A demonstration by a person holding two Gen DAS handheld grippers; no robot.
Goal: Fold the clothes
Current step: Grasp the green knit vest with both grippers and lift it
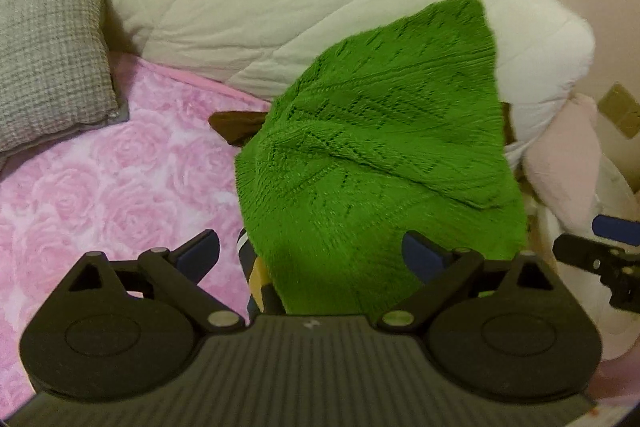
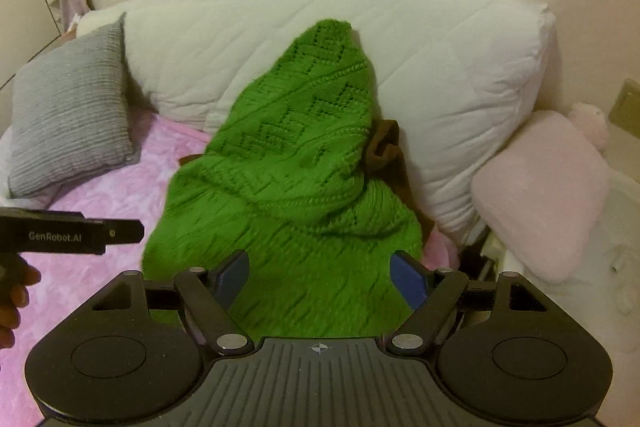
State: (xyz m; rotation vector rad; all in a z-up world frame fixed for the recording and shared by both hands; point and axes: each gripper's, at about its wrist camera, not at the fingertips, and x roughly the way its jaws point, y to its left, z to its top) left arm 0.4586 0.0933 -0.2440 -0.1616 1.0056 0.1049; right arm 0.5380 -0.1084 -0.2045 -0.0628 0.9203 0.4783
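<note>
Two claws, both mine, stand with fingers spread apart and nothing between them. My left claw sits at the near left edge of the green knitted sweater; my right claw is over its near hem. That sweater lies on the bed's pink rose-patterned blanket, heaped rather than flat, its long axis running away from me toward the big white pillow, with the far end rising to a narrow point against that pillow. A brown garment pokes out from beneath it on both sides. One grey cushion leans at the left and a pink cushion at the right.
</note>
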